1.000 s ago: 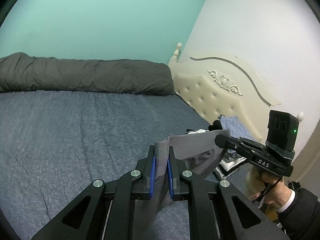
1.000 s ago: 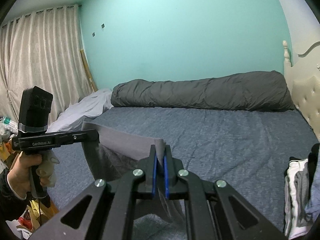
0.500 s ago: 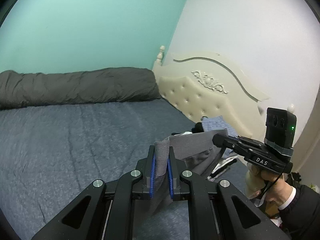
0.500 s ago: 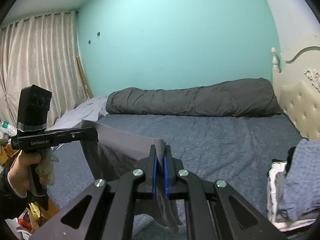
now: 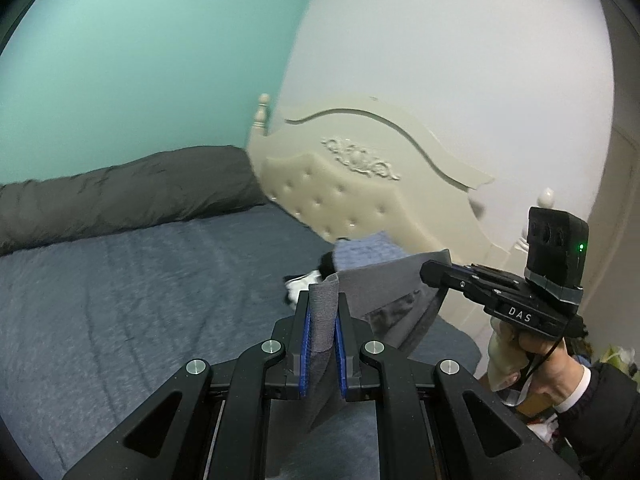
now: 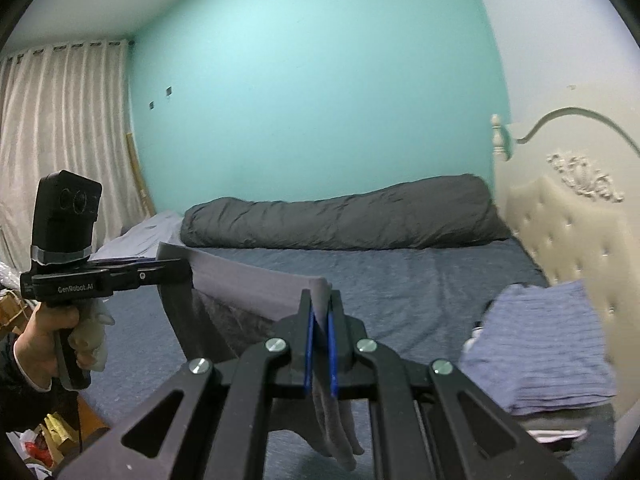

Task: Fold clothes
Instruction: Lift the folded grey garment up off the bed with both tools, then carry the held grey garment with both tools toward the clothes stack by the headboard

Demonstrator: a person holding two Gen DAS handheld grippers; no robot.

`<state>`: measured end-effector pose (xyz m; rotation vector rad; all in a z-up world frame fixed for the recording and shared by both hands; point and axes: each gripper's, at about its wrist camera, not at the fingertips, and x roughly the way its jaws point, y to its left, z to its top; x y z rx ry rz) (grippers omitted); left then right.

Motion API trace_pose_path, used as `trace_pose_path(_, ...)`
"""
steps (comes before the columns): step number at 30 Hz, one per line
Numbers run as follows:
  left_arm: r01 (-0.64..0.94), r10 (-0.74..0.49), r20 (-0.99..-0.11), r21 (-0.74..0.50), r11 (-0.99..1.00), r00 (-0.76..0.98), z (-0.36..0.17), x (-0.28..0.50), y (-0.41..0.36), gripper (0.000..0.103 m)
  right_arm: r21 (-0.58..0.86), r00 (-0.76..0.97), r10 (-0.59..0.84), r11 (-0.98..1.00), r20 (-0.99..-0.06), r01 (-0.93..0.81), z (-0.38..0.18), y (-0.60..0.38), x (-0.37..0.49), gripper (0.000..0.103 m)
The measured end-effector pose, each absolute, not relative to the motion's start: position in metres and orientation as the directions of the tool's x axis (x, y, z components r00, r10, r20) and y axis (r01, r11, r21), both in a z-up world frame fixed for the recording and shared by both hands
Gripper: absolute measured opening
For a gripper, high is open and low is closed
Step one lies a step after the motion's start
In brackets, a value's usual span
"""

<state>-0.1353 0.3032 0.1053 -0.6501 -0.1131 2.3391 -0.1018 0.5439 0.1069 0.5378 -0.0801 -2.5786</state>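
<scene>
A grey garment (image 5: 384, 280) hangs stretched between both grippers above the blue bedspread (image 5: 120, 300). My left gripper (image 5: 323, 316) is shut on one end of its ribbed band, which sticks up between the blue pads. My right gripper (image 6: 320, 312) is shut on the other end of the grey garment (image 6: 248, 284), and folded cloth dangles below its jaws. Each wrist view shows the other gripper: the right gripper (image 5: 434, 270) held in a hand at the right, the left gripper (image 6: 182, 270) held in a hand at the left.
A stack of folded clothes with a blue striped piece (image 6: 548, 340) on top lies by the cream tufted headboard (image 5: 360, 192). A rolled dark grey duvet (image 6: 340, 220) lies along the teal wall. Curtains (image 6: 60, 140) and floor clutter (image 6: 44, 440) are at the left.
Both grippers have risen and swung toward the headboard end of the bed, carrying the grey garment still stretched between them. The folded stack now looms larger in the right wrist view.
</scene>
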Motion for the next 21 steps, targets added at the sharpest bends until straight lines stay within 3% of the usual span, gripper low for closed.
trace_pose_path(21,-0.741,0.772,-0.402,-0.271,-0.614,-0.492,0.135,-0.155,0.492,0.011,0.111,-0.879,-0.324,-0.946,-0.350,0.304,0.146,0.717,-0.083,0.005)
